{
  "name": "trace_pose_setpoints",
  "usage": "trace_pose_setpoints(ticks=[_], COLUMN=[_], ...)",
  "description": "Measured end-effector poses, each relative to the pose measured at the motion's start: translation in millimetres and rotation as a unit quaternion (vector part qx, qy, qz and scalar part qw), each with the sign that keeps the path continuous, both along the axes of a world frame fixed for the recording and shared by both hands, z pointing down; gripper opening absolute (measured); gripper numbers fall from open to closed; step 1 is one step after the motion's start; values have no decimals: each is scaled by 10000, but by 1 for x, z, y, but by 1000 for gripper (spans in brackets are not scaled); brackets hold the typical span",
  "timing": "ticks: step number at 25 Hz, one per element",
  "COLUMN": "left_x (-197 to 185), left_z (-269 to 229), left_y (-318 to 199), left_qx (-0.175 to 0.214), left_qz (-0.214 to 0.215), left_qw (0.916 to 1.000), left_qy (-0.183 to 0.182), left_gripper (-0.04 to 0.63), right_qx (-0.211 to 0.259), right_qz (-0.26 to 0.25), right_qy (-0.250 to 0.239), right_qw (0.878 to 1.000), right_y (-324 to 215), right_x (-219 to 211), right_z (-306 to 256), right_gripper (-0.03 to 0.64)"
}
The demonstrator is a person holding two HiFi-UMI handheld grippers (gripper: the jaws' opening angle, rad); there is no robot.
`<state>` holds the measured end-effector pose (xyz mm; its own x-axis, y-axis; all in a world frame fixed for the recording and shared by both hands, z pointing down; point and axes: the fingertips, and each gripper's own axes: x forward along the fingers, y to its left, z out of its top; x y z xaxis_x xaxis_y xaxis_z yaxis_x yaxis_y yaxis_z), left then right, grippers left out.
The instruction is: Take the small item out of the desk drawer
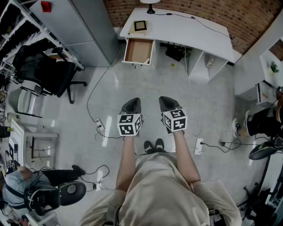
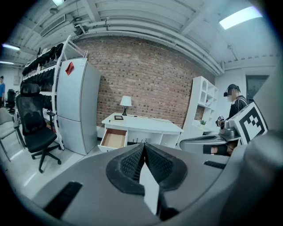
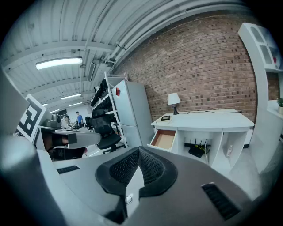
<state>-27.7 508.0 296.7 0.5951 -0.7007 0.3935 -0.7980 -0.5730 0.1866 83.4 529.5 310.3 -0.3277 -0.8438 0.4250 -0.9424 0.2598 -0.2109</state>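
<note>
A white desk (image 1: 185,28) stands against the brick wall, far ahead of me. Its left drawer (image 1: 139,51) is pulled open and shows a bare brown bottom; no small item is visible in it from here. The same drawer (image 2: 114,138) appears in the left gripper view, and the drawer (image 3: 164,139) in the right gripper view. My left gripper (image 1: 134,101) and right gripper (image 1: 164,99) are held side by side above the floor, well short of the desk. The left gripper (image 2: 143,146) and right gripper (image 3: 138,150) both have their jaws closed together with nothing between them.
A black framed tablet (image 1: 140,25) and a lamp (image 1: 150,6) sit on the desk. A grey cabinet (image 1: 88,26) stands left of the drawer, with a black office chair (image 1: 53,73) beside it. Cables and power strips (image 1: 100,126) lie on the floor. Seated people are at both sides.
</note>
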Motion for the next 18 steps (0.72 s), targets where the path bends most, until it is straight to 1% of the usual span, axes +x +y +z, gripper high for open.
trace_pose_setpoints(ticks=[6,9,11,14,18], left_x=[12,19,23,21,22], left_z=[0,-1,-2,-3,-4], left_y=[3,5,5,2,-3], left_qx=[25,42,56,66,130], left_qz=[-21,-7,-20,-124,-255], left_qw=[10000,10000,10000,9999,9996], left_qy=[-1,-27,-61,-89,-81], left_gripper=[17,17,17,17,17], right_qx=[38,0,20,84,253], right_qz=[-95,-31,24,-131,-126], right_qy=[1,-13,-167,-584,-895], right_qw=[9999,10000,9999,9982,9956], right_y=[4,6,6,8,4], right_x=[3,12,20,24,39], right_z=[1,4,5,1,-6], right_gripper=[26,25,25,25,25])
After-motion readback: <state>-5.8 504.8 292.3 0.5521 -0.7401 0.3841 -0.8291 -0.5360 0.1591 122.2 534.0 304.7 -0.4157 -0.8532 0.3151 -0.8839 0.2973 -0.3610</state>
